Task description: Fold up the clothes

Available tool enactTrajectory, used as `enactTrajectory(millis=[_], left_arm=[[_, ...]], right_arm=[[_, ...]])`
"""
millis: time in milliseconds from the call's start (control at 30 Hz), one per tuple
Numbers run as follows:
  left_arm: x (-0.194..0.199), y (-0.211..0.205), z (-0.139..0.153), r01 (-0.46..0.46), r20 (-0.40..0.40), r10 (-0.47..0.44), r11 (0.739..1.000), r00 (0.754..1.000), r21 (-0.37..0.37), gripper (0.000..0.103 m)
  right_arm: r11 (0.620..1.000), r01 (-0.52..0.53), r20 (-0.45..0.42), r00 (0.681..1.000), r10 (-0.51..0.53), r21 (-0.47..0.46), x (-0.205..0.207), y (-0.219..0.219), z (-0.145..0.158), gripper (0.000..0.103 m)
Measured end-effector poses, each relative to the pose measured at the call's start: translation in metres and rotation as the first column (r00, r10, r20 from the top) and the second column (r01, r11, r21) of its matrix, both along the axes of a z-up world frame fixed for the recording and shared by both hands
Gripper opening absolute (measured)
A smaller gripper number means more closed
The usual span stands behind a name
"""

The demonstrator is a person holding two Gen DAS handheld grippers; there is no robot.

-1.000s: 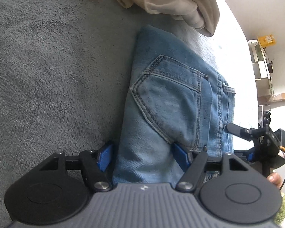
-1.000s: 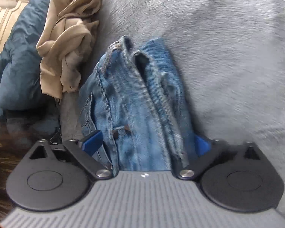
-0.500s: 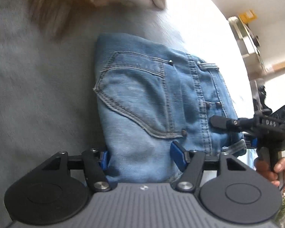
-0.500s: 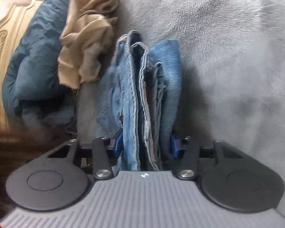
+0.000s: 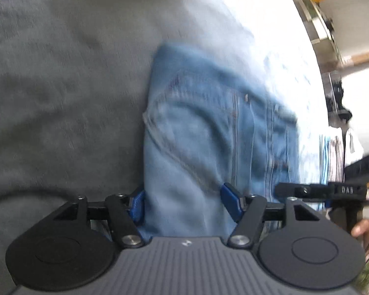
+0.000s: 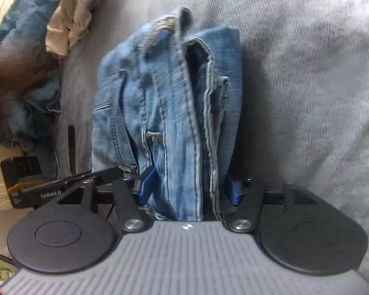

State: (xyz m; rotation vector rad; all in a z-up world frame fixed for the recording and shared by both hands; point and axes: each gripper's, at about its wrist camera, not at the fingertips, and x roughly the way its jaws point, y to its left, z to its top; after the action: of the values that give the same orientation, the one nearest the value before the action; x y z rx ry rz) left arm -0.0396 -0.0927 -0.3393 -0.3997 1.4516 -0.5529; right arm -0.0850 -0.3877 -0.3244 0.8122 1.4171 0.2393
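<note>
Folded jeans (image 5: 209,135) laid on grey fleece blanket (image 5: 61,86). Left gripper (image 5: 182,204) clenched on near edge of jeans, blue fingers (image 5: 230,202) pressed on both sides. Right gripper (image 6: 188,186) opening, jeans waistband stack between its fingers (image 6: 146,184), denim touched. Beige garment (image 6: 73,12) well apart.

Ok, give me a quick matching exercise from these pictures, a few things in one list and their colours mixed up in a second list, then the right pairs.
Things:
1. folded jeans
2. blanket
3. crumpled garment
4. gripper pads

Colours:
A. beige
B. bright blue
C. grey
D. faded denim blue

Pairs: 1-D, 2-C, 3-A, 4-B
</note>
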Motion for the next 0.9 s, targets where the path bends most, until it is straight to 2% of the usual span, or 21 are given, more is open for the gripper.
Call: enactTrajectory(millis=[100,233,367,467,533,600,700,900], left_arm=[[0.02,-0.001,0.003,0.003,0.044,-0.003,1.0,0.999,-0.001,0.065],[0.03,-0.011,-0.006,0.054,0.068,-0.054,0.999,0.996,-0.002,0.065],[0.034,-0.007,-0.021,0.045,0.022,-0.043,0.995,0.999,-0.091,0.069],[0.022,0.017,-0.04,-0.024,-0.025,0.02,0.987,0.999,-0.161,0.07],[0.019,0.015,-0.045,-0.051,-0.051,0.043,0.982,0.998,-0.18,0.07],[0.015,0.012,-0.044,-0.036,-0.053,0.027,0.985,0.998,-0.171,0.07],[0.016,0.005,-0.041,-0.02,-0.068,0.01,0.989,0.998,-0.146,0.074],[0.03,-0.018,-0.028,0.101,-0.014,-0.102,0.994,0.995,-0.028,0.084]], right_arm=[[0.996,0.087,0.041,0.995,-0.087,0.009,0.006,-0.019,0.0,0.071],[0.978,0.204,0.119,0.971,-0.207,0.039,0.015,-0.044,-0.004,0.078],[0.947,0.287,0.128,0.944,-0.305,0.141,0.032,-0.05,-0.032,0.083],[0.945,0.274,0.098,0.951,-0.294,0.182,0.033,-0.033,-0.051,0.086],[0.94,0.267,0.068,0.955,-0.287,0.214,0.021,-0.022,-0.057,0.087],[0.933,0.262,0.036,0.96,-0.279,0.246,0.01,-0.012,-0.063,0.087],[0.942,0.233,0.025,0.969,-0.246,0.24,-0.003,-0.005,-0.062,0.086],[0.939,0.264,0.006,0.962,-0.272,0.222,0.002,-0.013,-0.053,0.086]])
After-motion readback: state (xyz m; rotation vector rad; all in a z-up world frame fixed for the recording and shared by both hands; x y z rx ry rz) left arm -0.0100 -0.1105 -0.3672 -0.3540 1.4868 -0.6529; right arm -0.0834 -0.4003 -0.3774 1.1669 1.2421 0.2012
